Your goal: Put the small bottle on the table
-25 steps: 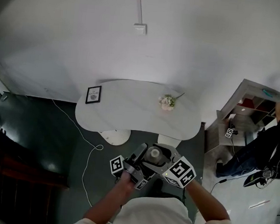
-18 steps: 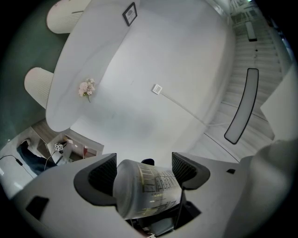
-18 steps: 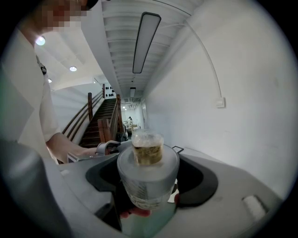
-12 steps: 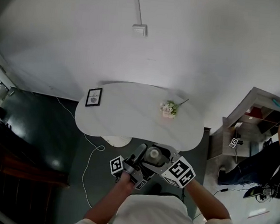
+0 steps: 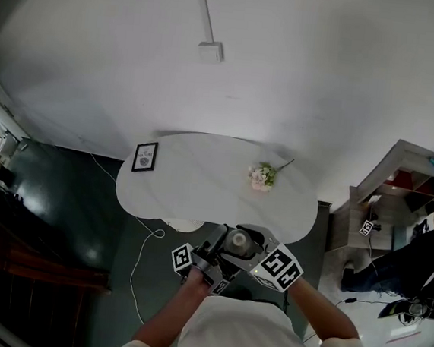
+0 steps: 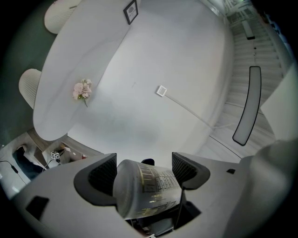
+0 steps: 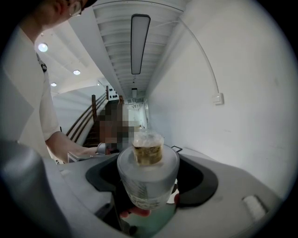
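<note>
bottle held in both claws, short of the desk

the bottle [image 5: 238,242] is off the desk [image 5: 200,186], in the air just short of its near edge and close to the person's chest. the left claw [image 6: 145,168] has its jaws closed on the bottle's sides, and the bottle lies between them with its printed label showing. the right claw [image 7: 148,173] also has a jaw against each side of the bottle, whose clear cap points away from that camera. in the head view the two claws sit tight together with the bottle between them. on the white desk a small black frame [image 5: 144,157] stands by the back left corner, and a bunch of pale flowers [image 5: 261,175] lies toward the right edge. the floor [image 5: 83,217] below the near edge is dark.
</note>
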`<state>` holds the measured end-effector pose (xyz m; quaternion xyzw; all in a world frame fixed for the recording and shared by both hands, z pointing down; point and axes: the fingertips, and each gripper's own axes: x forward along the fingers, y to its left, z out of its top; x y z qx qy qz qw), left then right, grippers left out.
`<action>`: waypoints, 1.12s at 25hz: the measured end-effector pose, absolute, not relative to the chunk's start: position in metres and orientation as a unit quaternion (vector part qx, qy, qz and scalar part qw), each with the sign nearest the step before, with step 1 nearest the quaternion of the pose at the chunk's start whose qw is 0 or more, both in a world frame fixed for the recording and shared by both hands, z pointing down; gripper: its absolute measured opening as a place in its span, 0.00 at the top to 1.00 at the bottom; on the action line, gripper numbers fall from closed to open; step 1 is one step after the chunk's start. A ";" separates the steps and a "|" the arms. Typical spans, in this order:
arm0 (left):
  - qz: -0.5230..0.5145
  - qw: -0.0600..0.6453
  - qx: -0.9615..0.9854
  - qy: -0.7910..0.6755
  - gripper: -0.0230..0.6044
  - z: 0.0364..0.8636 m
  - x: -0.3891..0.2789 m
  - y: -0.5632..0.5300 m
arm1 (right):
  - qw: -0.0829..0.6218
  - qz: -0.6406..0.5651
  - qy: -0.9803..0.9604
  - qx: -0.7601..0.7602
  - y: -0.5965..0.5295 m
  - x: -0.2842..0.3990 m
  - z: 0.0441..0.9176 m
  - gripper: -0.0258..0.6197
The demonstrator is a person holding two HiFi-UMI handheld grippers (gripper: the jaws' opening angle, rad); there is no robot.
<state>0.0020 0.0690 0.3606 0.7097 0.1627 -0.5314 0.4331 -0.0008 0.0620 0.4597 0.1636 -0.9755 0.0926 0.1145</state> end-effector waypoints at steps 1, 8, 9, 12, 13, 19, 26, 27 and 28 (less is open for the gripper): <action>-0.531 0.434 0.709 0.162 0.40 0.362 0.002 0.065 | 0.115 0.093 -0.975 0.164 0.059 -0.001 0.460 0.42; -0.528 0.448 0.703 0.164 0.40 0.369 -0.003 0.035 | 0.116 0.102 -0.971 0.181 0.030 -0.005 0.466 0.42; -0.527 0.451 0.701 0.166 0.40 0.370 -0.004 0.030 | 0.116 0.103 -0.970 0.184 0.026 -0.006 0.468 0.42; -0.525 0.459 0.696 0.174 0.40 0.375 -0.008 0.017 | 0.118 0.111 -0.967 0.197 0.013 -0.009 0.474 0.42; -0.524 0.462 0.694 0.177 0.40 0.376 -0.010 0.011 | 0.118 0.113 -0.966 0.202 0.007 -0.011 0.475 0.42; -0.482 0.554 0.670 0.110 0.39 0.424 -0.026 -0.039 | 0.120 0.131 -0.957 0.228 -0.035 -0.031 0.487 0.42; -0.372 0.713 0.589 -0.071 0.40 0.527 -0.039 -0.110 | 0.137 0.163 -0.944 0.252 -0.083 -0.054 0.518 0.42; -0.360 0.727 0.578 -0.086 0.40 0.538 -0.041 -0.118 | 0.139 0.168 -0.941 0.257 -0.090 -0.056 0.522 0.42; -0.351 0.737 0.569 -0.096 0.40 0.546 -0.044 -0.126 | 0.141 0.174 -0.939 0.261 -0.096 -0.059 0.527 0.42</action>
